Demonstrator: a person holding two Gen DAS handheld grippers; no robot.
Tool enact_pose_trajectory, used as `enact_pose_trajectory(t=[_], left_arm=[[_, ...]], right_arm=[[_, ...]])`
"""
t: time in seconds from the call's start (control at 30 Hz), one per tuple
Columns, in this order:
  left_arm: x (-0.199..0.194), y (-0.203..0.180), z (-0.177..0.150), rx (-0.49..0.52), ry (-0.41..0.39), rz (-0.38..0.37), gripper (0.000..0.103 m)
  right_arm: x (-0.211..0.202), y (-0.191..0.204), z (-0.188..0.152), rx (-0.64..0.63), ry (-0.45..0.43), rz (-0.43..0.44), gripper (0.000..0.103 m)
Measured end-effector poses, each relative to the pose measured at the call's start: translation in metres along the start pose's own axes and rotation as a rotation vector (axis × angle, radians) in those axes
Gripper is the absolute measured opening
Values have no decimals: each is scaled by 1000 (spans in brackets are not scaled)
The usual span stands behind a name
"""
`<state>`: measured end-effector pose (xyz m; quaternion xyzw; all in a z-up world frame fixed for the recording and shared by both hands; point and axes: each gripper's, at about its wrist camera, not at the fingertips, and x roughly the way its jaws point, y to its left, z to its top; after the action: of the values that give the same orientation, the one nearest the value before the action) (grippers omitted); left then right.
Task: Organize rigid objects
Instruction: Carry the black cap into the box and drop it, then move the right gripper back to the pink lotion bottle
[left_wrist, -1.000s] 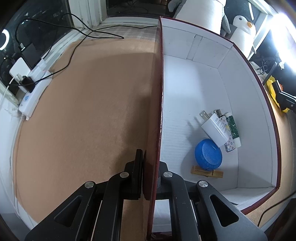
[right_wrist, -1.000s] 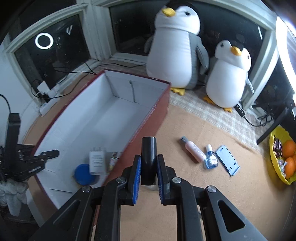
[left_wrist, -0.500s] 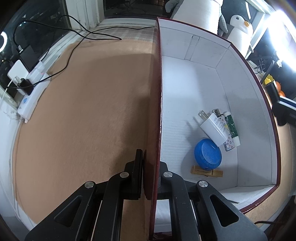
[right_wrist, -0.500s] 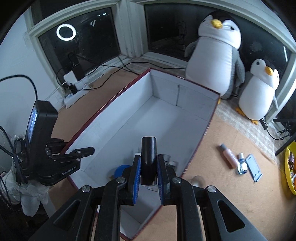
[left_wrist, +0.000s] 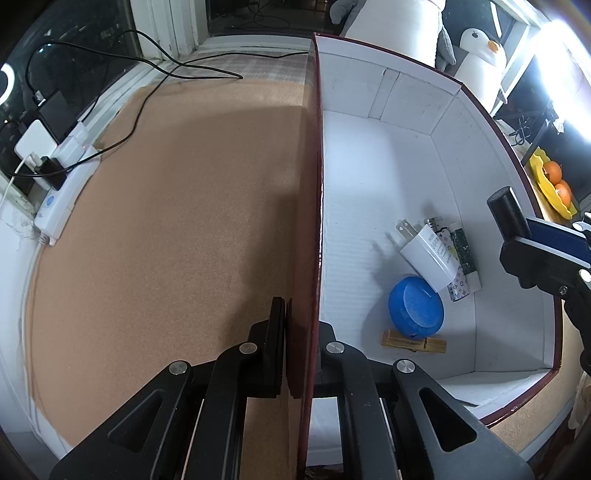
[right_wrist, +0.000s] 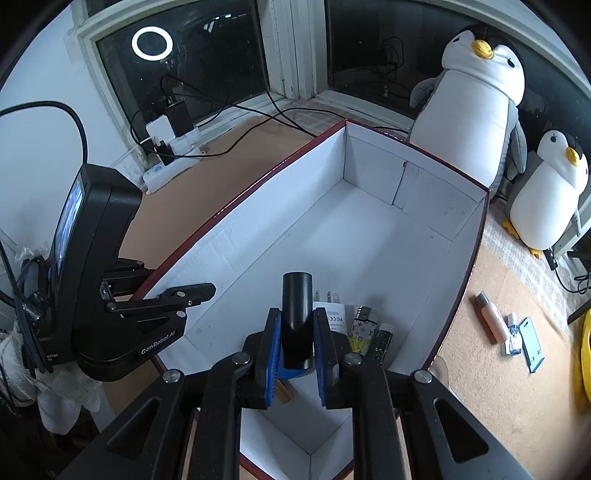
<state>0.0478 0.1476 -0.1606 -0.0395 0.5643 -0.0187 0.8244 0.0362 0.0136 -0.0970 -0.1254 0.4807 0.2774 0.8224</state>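
A long white box with a dark red rim (left_wrist: 317, 184) stands on the cork mat. My left gripper (left_wrist: 301, 321) is shut on its near side wall, one finger outside and one inside; it also shows in the right wrist view (right_wrist: 173, 284). My right gripper (right_wrist: 297, 317) hangs over the near end of the box (right_wrist: 424, 184), shut on a black cylinder (right_wrist: 297, 306) that sticks out past its blue pads. The left wrist view shows that cylinder (left_wrist: 506, 212) above the far wall. Inside lie a white charger plug (left_wrist: 424, 251), a blue round lid (left_wrist: 415, 312), a wooden clothespin (left_wrist: 413, 341) and patterned small items (left_wrist: 458, 269).
Right of the box, a pink bottle (right_wrist: 491, 319), a small clear bottle (right_wrist: 513, 334) and a blue stand (right_wrist: 532, 345) lie on the mat. Two plush penguins (right_wrist: 469, 110) stand behind it. A power strip with cables (right_wrist: 166, 166) sits by the window, and a yellow fruit bowl (left_wrist: 554, 184) at far right.
My right gripper has carried the black cylinder leftward, from above the mat beside the box to above the box's near end. The left gripper has kept its hold on the wall.
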Motion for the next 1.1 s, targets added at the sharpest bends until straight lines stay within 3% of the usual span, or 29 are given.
enact_pose_trajectory(t=[0.13,0.37,0.7,1.1], left_arm=[[1,-1,1,2,2,4,6],[1,-1,0,5,6,13,6],[1,-3,2,12,15,30,6],[2,-2,2,10,30,43,6]], right_arm=[[-4,0,-1,-13,-20,-15,41],[-10,-2,0,-13,-46,-24,55],[-26,-30,-4,35,-85,-37,56],[-46,-113,-19,158,-118,-70,56]])
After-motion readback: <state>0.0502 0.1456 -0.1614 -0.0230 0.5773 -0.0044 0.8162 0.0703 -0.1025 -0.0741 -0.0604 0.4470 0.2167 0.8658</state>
